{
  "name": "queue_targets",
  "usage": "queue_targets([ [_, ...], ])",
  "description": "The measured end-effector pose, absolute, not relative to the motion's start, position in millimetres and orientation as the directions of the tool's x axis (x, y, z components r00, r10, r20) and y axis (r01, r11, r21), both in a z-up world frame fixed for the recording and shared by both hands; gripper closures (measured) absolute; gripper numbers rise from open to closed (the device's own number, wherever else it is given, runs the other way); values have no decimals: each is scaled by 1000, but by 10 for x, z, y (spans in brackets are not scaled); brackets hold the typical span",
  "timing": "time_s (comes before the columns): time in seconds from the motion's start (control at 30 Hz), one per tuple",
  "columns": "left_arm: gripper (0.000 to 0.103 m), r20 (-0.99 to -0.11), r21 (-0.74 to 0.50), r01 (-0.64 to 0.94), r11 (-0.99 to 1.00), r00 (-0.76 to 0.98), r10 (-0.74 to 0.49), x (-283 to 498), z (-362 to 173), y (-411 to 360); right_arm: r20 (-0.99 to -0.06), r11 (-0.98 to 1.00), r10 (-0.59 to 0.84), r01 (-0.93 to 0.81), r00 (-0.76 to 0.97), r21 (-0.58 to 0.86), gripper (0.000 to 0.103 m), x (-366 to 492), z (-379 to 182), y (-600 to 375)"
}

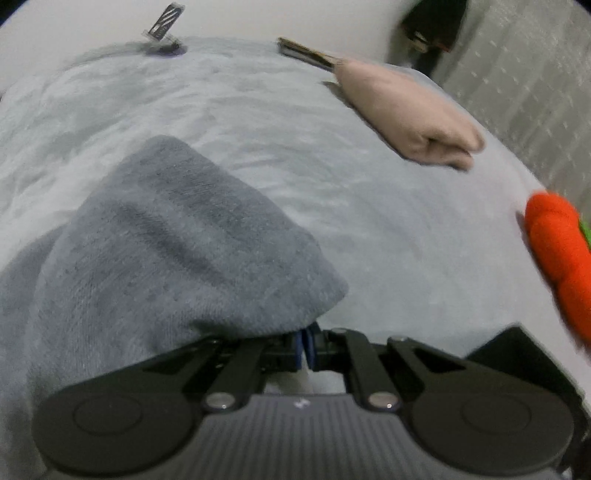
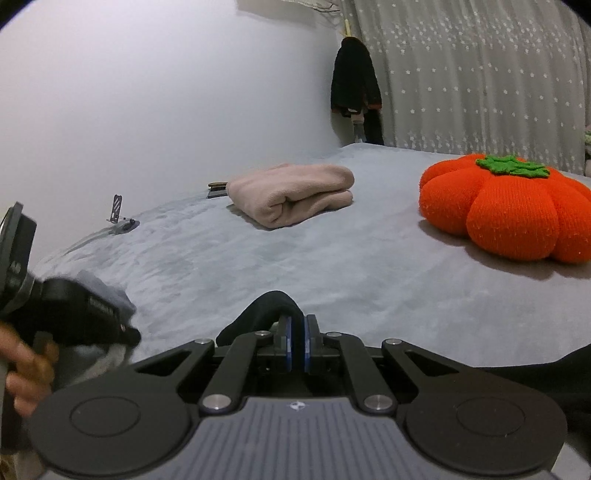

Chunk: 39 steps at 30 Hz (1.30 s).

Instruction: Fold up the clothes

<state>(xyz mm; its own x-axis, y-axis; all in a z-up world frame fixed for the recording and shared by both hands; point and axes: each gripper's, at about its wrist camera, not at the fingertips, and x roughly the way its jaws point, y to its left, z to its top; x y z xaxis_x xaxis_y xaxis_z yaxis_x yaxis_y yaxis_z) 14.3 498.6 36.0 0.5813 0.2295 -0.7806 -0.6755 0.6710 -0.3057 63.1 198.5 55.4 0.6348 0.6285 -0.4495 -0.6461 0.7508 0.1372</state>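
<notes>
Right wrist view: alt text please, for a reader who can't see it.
The right tongs are shut on a fold of black cloth over a grey bed. Beyond lie a folded pink garment and an orange pumpkin cushion; the left tongs show at the left edge.

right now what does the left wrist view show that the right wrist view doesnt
Only the left wrist view: the grey garment spread wide, its edge at the shut left gripper.
Only the right wrist view: the whole pumpkin cushion, a hand holding the left gripper, black cloth in the shut right gripper.
Both: folded pink garment, phone stand, bed cover.
</notes>
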Motion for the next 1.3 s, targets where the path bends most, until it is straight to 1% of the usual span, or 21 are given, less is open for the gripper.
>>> queue_targets([
  [0.07,97,-775,-294,-650,701,591,223,197,390,4862,-453,750,628,-648,633,135,97,633,543,1994],
  [0.13,96,-753,-318,-606,729,629,195,225,422,4733,-452,748,632,-648,630,142,97,634,538,2011],
  [0.2,89,-722,-398,-558,728,680,126,199,423,4658,-449,745,637,-650,626,151,97,632,535,2030],
  [0.33,85,-658,-589,-498,636,753,-19,204,319,4679,-446,738,648,-653,618,167,97,617,514,2093],
  [0.4,81,-633,-654,-486,580,771,-67,214,248,4703,-440,733,653,-661,616,161,97,595,516,2145],
  [0.43,80,-624,-672,-481,563,777,-82,226,217,4708,-435,729,655,-667,618,152,97,580,525,2174],
  [0.5,74,-620,-691,-475,545,777,-109,283,159,4680,-424,726,657,-675,623,134,97,556,545,2222],
  [0.63,74,-619,-700,-465,542,774,-135,429,115,4553,-403,731,664,-661,629,173,97,558,568,2207],
  [0.73,75,-629,-689,-473,549,766,-130,552,106,4481,-393,728,675,-651,624,218,97,563,574,2159],
  [0.77,81,-640,-675,-480,560,758,-121,570,103,4462,-393,725,679,-652,620,222,96,556,578,2153],
  [0.8,90,-652,-661,-487,571,750,-114,585,100,4449,-395,722,680,-657,618,215,96,544,586,2159],
  [0.87,95,-662,-648,-502,572,743,-99,577,111,4469,-398,719,679,-668,616,192,96,511,598,2188],
  [0.93,96,-658,-639,-515,572,751,-59,537,169,4527,-401,716,679,-676,615,176,96,493,607,2221],
  [1.07,97,-613,-630,-510,586,790,29,382,381,4665,-402,711,681,-683,612,165,95,477,593,2286],
  [1.3,97,-617,-569,-537,622,779,109,288,551,4721,-430,710,670,-691,605,135,95,499,423,2509],
])
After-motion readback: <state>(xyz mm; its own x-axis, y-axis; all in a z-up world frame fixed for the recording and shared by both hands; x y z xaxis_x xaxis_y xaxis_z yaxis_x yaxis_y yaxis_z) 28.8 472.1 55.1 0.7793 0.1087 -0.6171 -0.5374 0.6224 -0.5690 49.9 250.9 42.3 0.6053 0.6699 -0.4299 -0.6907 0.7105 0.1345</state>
